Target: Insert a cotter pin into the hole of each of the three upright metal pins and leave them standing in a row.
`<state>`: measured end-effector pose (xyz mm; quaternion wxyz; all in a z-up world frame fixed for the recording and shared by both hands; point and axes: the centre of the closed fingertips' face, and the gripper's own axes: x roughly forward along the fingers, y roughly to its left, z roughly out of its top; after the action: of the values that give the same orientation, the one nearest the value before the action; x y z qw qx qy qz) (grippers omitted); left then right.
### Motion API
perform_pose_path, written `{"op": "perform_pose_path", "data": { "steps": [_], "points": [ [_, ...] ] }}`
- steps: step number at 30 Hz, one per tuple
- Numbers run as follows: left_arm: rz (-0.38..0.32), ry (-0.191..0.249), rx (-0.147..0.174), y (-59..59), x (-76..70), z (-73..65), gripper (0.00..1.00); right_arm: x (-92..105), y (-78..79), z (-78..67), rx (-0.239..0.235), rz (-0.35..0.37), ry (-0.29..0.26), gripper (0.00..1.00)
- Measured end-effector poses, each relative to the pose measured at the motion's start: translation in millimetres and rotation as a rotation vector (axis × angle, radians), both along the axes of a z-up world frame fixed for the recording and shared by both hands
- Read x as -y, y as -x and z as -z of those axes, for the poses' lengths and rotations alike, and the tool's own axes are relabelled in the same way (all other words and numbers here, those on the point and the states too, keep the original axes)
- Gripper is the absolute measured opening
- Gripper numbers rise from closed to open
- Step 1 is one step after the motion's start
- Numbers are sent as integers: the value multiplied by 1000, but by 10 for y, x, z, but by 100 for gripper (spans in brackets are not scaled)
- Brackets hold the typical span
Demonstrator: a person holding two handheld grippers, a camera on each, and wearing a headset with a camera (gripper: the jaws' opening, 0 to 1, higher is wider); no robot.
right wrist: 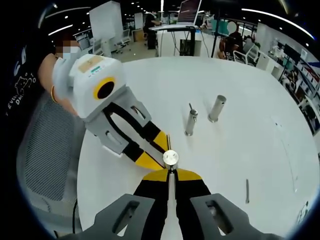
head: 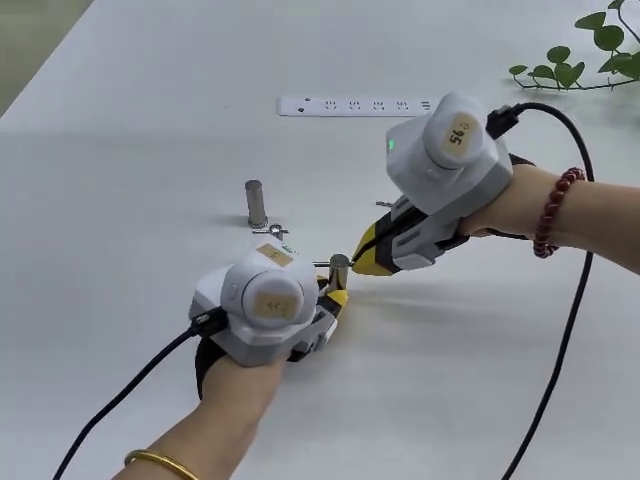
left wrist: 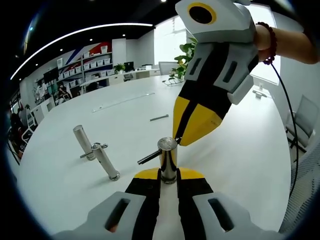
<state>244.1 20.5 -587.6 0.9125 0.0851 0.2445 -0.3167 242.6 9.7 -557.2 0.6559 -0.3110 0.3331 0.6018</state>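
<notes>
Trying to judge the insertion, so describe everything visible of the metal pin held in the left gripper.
The metal pin is a short, shiny silver cylinder with a flat round top, steel by its look. It stands upright on the white table, clamped low down by the left gripper. A thin cotter pin sticks out sideways just under its top. The right gripper, shut, meets the opposite side at the same height, apparently feeding the cotter pin through.

The pin (left wrist: 168, 161) I gripped stood upright, a cotter pin (left wrist: 149, 157) jutting sideways; a cottered pin (left wrist: 106, 162) and a bare pin (left wrist: 83, 141) stood nearby.
</notes>
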Motion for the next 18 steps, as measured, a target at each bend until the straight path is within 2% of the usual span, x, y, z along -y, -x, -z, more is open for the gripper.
{"op": "perform_pose_path", "data": {
  "steps": [10,14,18],
  "points": [
    [-5,4,-9,4,-2,1,10,-2,-5,21,-15,33,-7,0],
    [-3,7,-21,8,-20,0,11,0,-14,21,-14,58,-7,7],
    [-4,-1,-38,35,-98,-2,17,-36,-16,-2,-18,78,-24,13]
  ]
}}
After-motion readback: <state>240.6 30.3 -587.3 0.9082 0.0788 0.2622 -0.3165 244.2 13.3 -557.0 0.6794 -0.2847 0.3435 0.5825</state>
